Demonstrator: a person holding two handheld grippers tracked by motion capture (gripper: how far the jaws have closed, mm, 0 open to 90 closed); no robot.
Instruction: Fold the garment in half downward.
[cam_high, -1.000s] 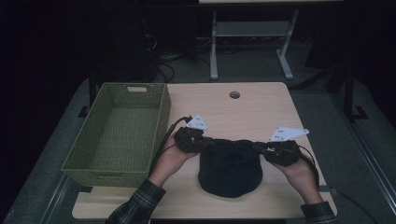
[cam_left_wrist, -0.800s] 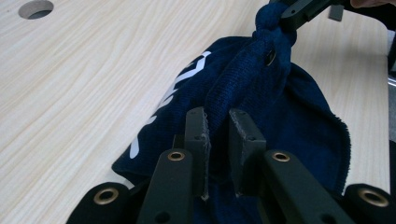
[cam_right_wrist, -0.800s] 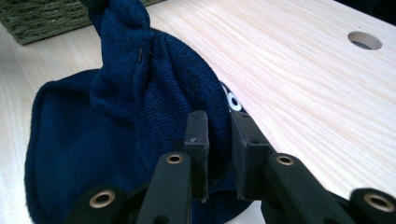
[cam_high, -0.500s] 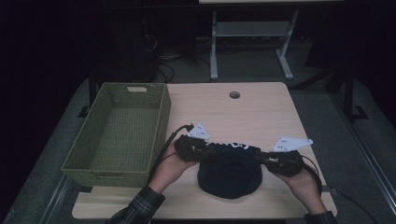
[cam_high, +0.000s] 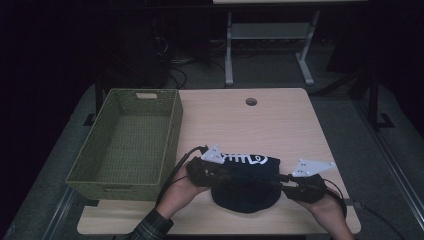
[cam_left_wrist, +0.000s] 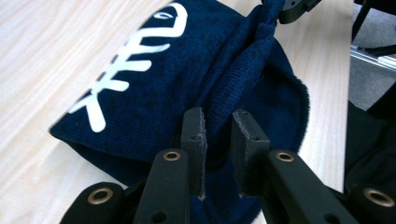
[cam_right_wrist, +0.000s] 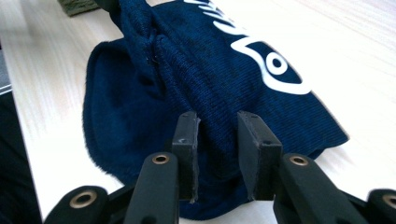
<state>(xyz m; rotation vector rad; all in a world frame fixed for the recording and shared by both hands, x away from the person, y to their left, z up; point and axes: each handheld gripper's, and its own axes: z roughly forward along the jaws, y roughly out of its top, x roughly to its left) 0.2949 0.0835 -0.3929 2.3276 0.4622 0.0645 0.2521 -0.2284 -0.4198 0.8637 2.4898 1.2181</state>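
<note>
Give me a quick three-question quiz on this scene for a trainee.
1. True or false: the basket has the hat inside it.
2. What does the white print on the hat look like? A) a fish skeleton B) a star C) a number
3. Which part of the hat has the left gripper and the right gripper at it, jaws on either side of a fold?

Key
1. False; the hat lies on the table, beside the basket.
2. A
3. Its near rim, one gripper at each end.

A knit hat (cam_high: 245, 187) is laid on the table (cam_high: 280, 125) near its front edge; a basket (cam_high: 127, 142) is set to its left.
</note>
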